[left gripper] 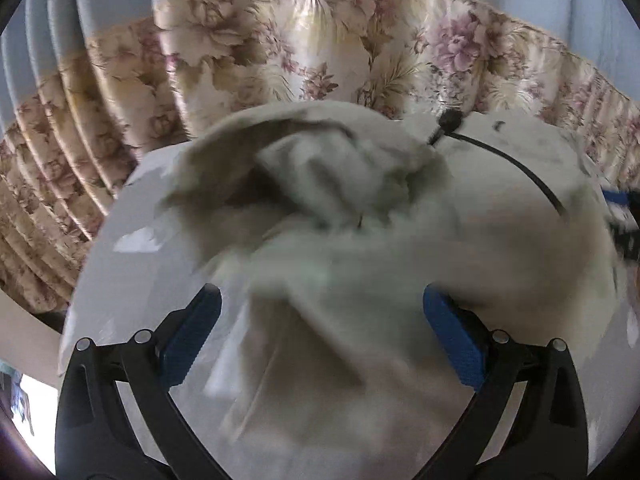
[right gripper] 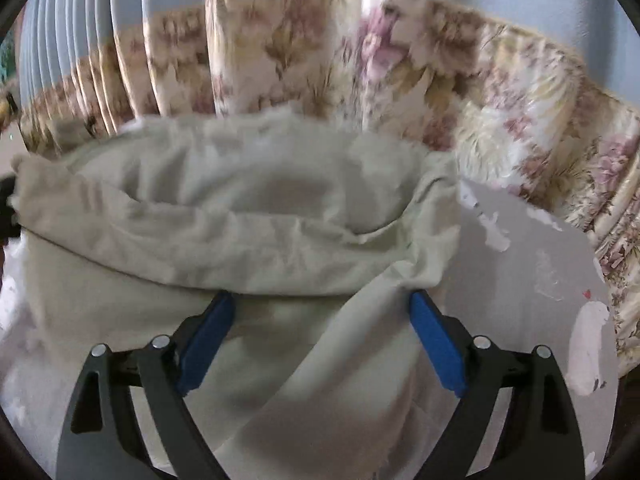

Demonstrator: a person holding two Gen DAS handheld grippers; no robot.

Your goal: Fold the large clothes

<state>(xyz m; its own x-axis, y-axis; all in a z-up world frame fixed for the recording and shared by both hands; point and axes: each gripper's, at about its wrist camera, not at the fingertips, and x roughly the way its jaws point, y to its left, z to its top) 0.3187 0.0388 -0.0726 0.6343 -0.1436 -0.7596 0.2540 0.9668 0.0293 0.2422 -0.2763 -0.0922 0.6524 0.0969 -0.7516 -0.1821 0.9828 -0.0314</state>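
A large cream garment (left gripper: 340, 248) lies crumpled on a grey table (left gripper: 132, 216). A black drawstring (left gripper: 508, 164) runs across its far right part. My left gripper (left gripper: 320, 304) is open, its blue pads wide apart over the near folds, holding nothing. In the right wrist view the same garment (right gripper: 240, 216) is bunched in a thick roll across the table (right gripper: 520, 256). My right gripper (right gripper: 320, 308) is open, its jaws either side of a fold that runs toward me. The left view is blurred.
A floral curtain (left gripper: 320, 48) hangs close behind the table and also fills the back of the right wrist view (right gripper: 400, 60). The table top shows worn white patches (right gripper: 588, 340) at the right. The other gripper's blue part (left gripper: 620, 200) shows at the far right edge.
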